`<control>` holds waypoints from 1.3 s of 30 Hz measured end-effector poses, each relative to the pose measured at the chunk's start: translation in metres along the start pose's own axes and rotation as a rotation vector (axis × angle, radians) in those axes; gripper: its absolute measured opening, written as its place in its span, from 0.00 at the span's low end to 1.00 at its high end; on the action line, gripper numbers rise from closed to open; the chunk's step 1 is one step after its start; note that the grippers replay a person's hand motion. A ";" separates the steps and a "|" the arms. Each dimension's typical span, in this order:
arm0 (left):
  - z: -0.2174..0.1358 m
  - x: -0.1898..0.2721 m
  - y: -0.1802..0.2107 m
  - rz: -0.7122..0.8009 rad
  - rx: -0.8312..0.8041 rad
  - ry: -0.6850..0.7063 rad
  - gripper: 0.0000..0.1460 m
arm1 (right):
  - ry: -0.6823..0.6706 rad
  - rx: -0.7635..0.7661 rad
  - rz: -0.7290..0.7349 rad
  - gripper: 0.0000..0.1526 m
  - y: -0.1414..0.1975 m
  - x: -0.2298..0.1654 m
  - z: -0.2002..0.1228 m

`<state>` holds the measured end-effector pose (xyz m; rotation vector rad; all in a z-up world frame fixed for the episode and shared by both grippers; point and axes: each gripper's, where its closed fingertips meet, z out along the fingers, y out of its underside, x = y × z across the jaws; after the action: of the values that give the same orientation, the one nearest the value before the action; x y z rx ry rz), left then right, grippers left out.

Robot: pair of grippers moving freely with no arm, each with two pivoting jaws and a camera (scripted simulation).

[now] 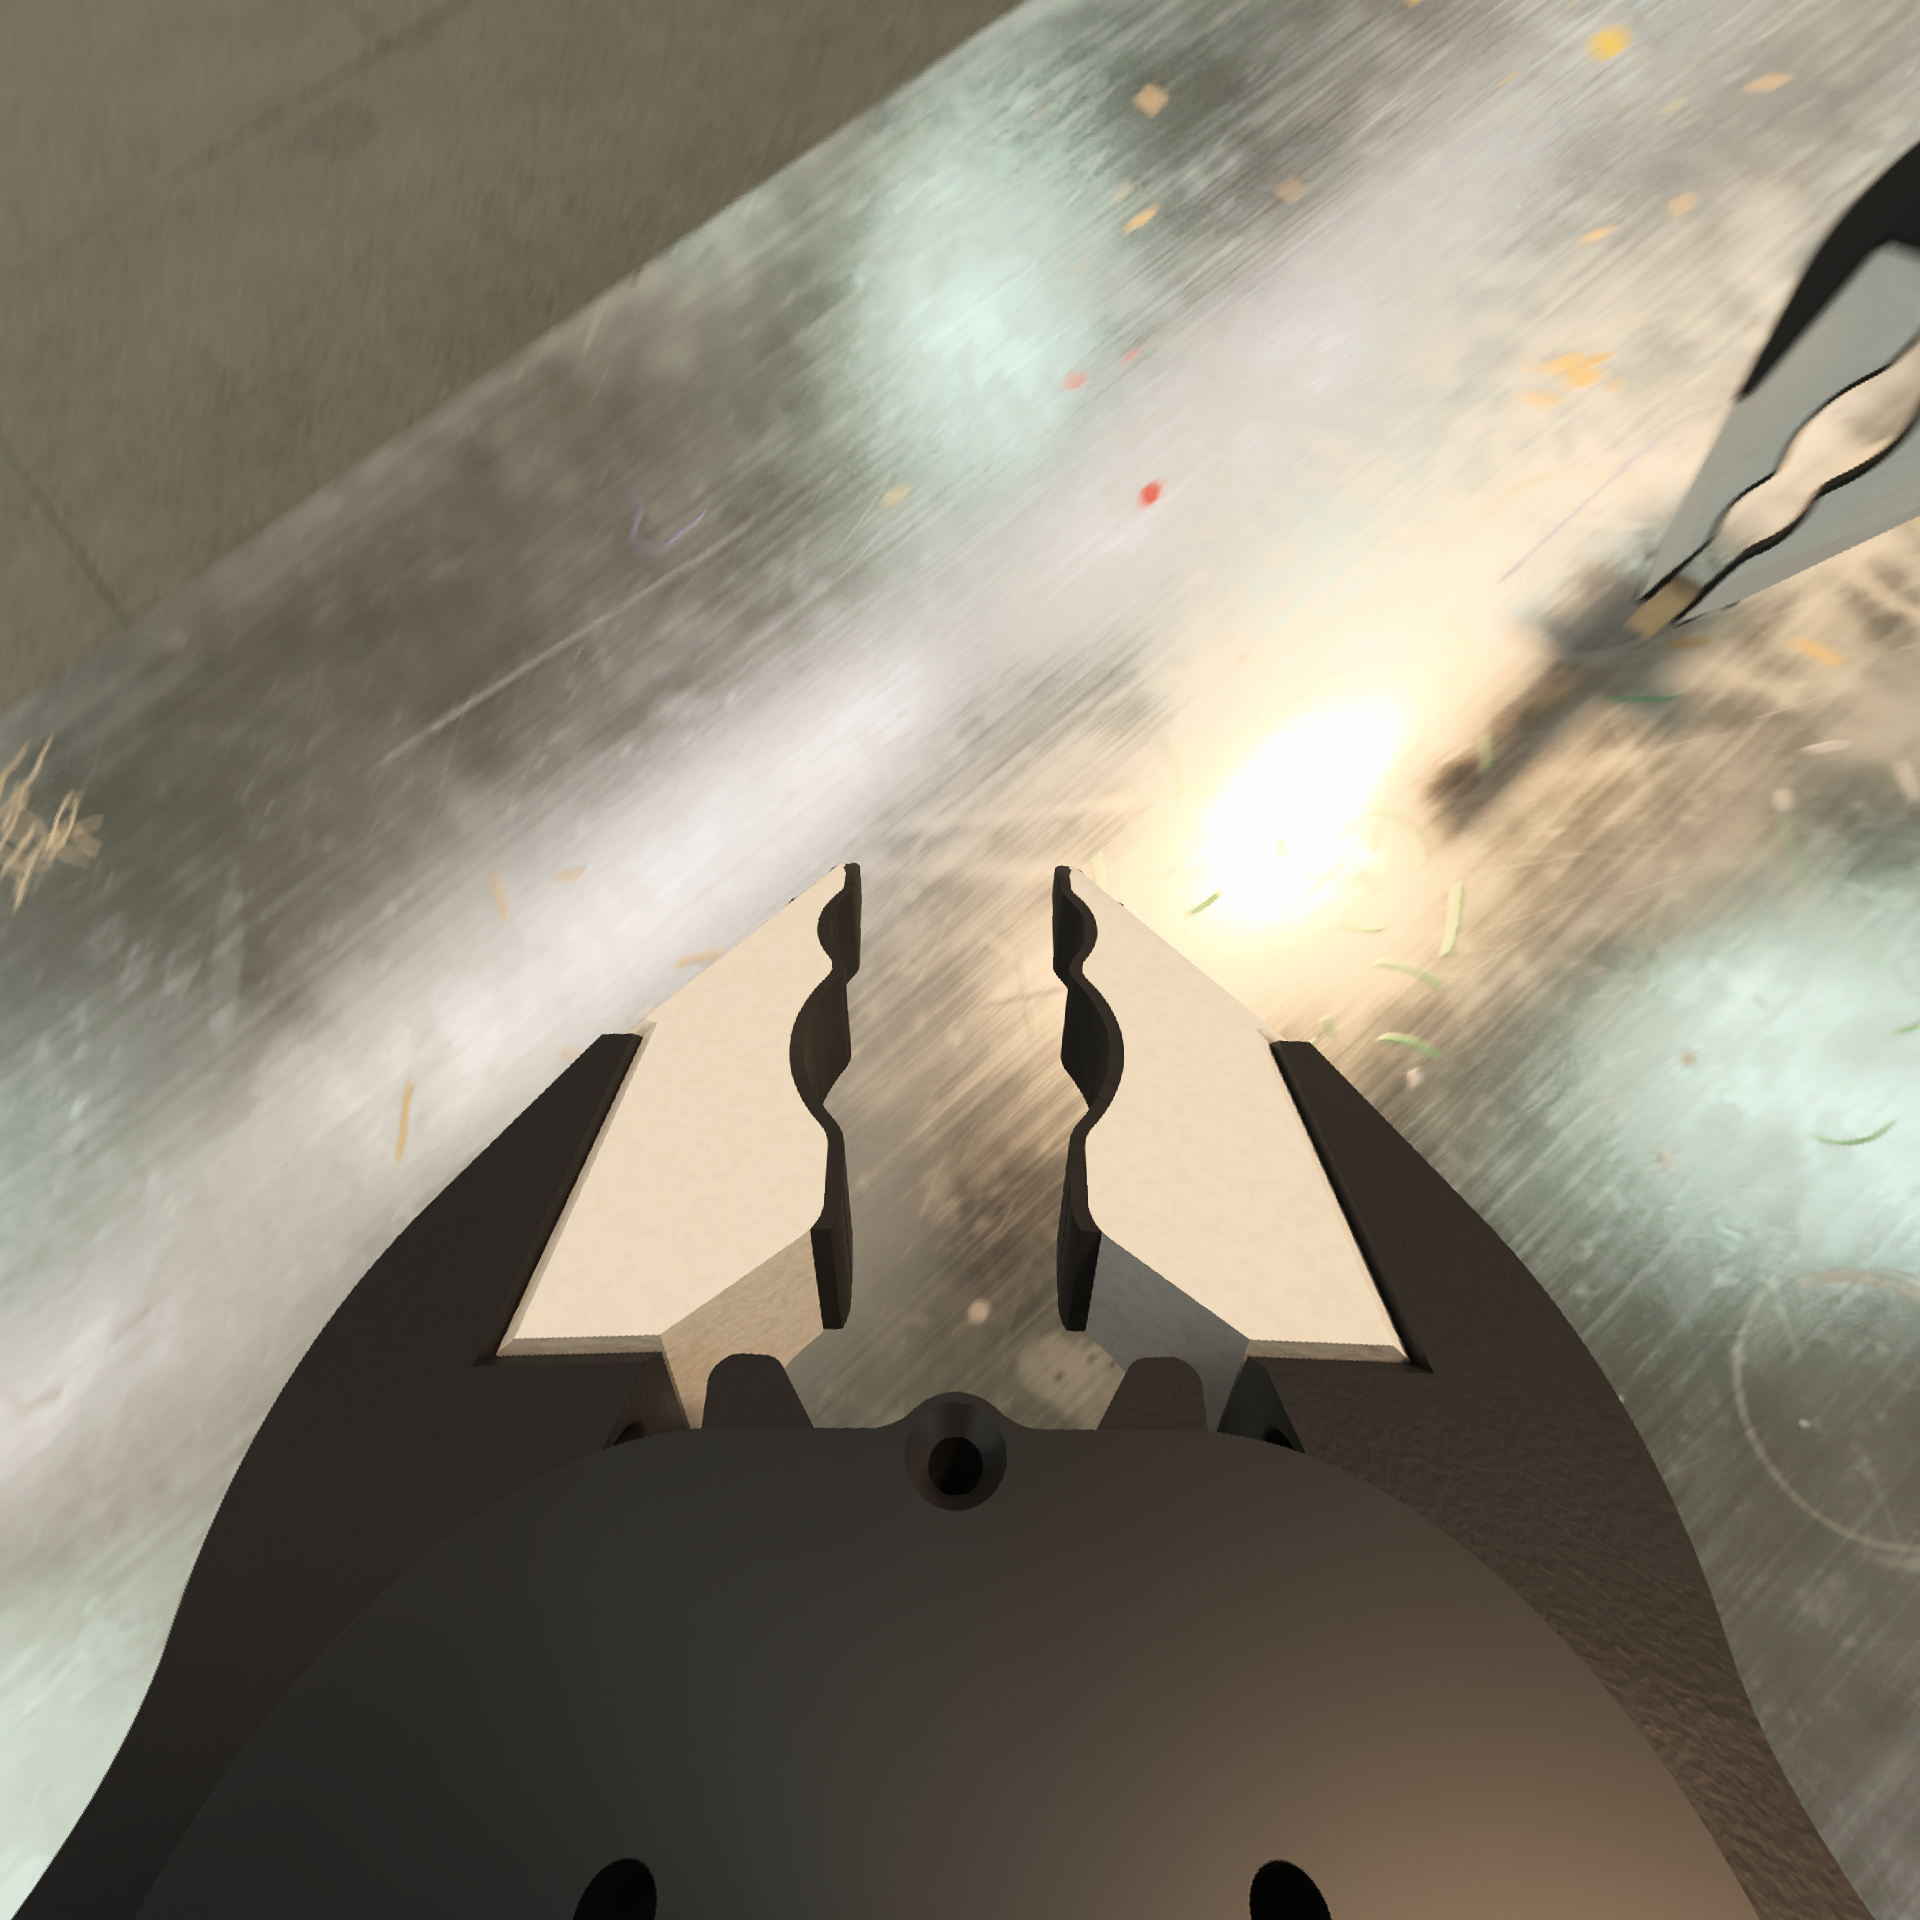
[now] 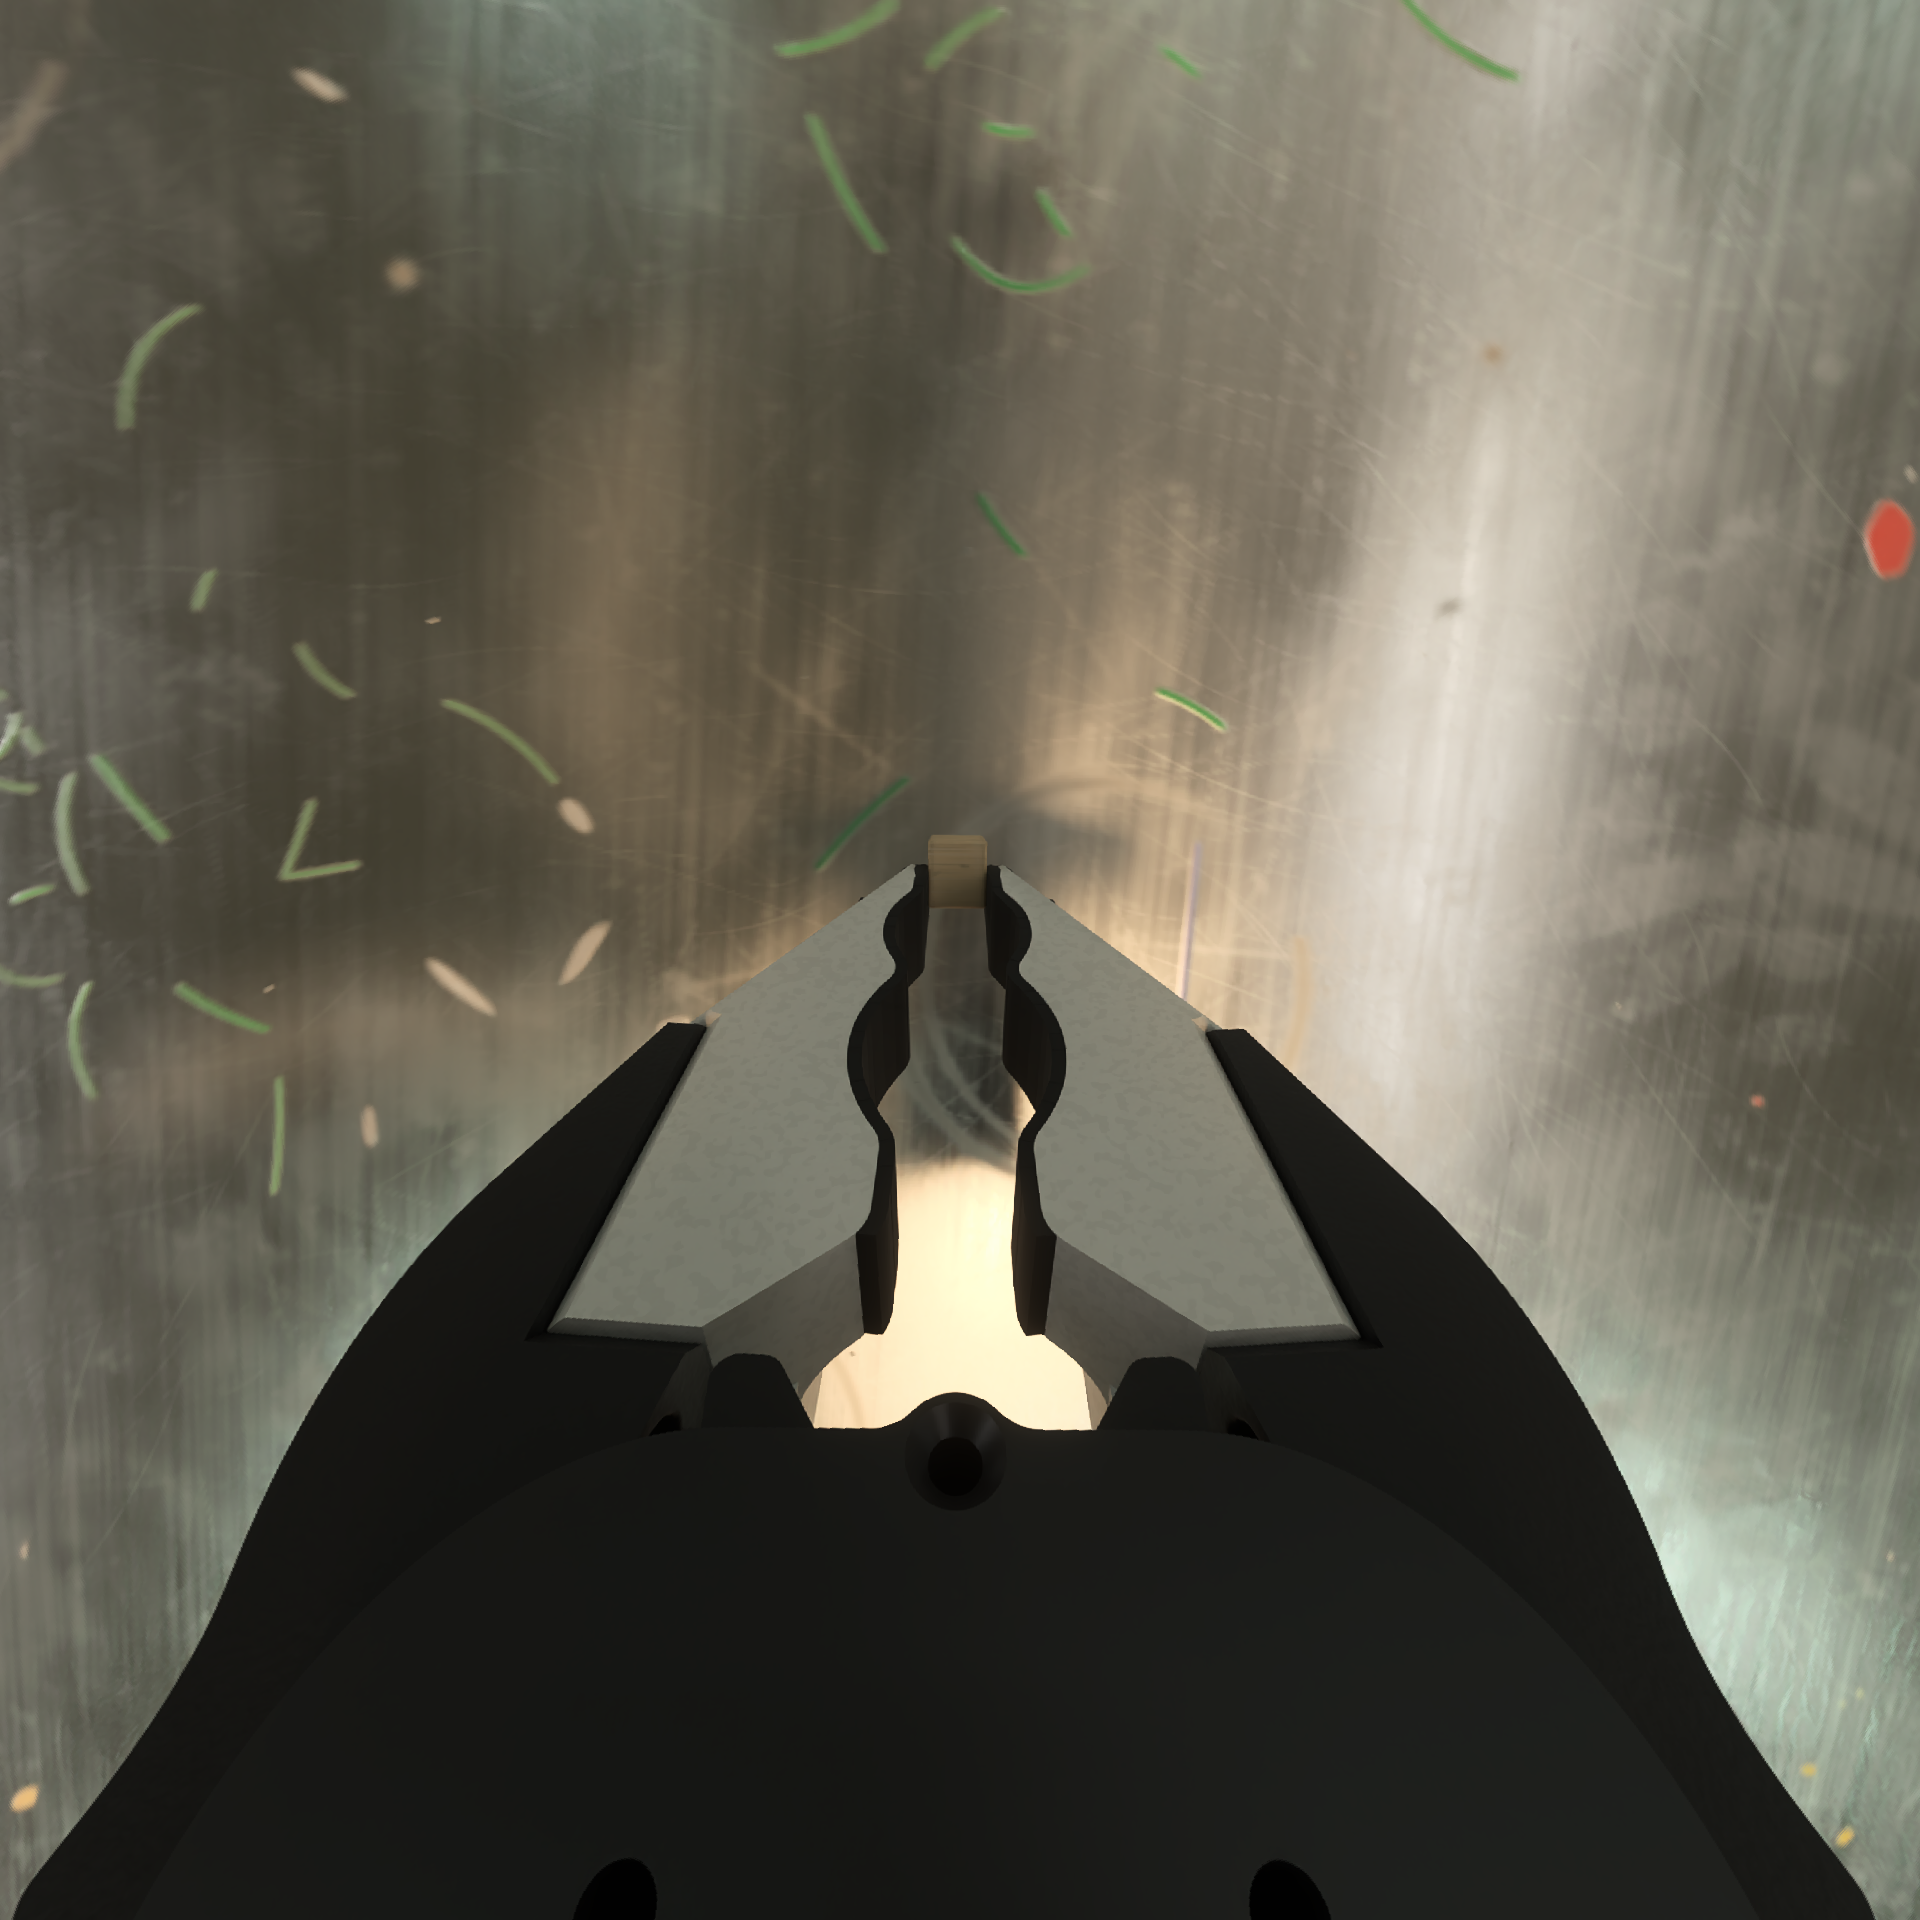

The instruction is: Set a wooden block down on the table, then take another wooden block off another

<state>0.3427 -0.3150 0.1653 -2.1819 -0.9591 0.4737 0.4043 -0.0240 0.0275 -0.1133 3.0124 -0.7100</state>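
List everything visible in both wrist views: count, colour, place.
wooden block: one, pale tan, pinched at the tips of the right gripper, low over the table; the left wrist view shows it at those tips, whether it touches the table I cannot tell
table: one, scuffed grey metal, fills both views, strewn with green, orange and red specks
floor: olive-grey, upper left corner of the left wrist view, beyond the table edge
second wooden block: none in view
left gripper: one, dark body with cream fingers, open, empty, over the table
right gripper: one, black body with grey fingers, shut on the block
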 end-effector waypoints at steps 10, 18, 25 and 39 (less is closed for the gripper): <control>-0.010 -0.086 0.072 -0.119 -0.236 -0.116 0.25 | 0.013 -0.080 0.092 0.07 0.010 0.017 0.014; 0.013 -0.104 0.110 -0.121 -0.429 -0.060 0.19 | -0.012 0.060 0.155 0.16 -0.001 0.015 -0.004; 0.035 -0.104 0.153 -0.128 -0.581 0.006 0.11 | 0.016 0.154 0.147 0.15 -0.012 0.015 -0.026; 0.044 -0.109 0.161 0.363 -0.645 0.035 0.17 | -0.001 0.207 0.121 0.14 -0.021 0.005 -0.033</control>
<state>0.3263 -0.4547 0.0244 -2.9635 -0.7602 0.3107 0.3986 -0.0285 0.0662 0.0749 2.8917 -1.0009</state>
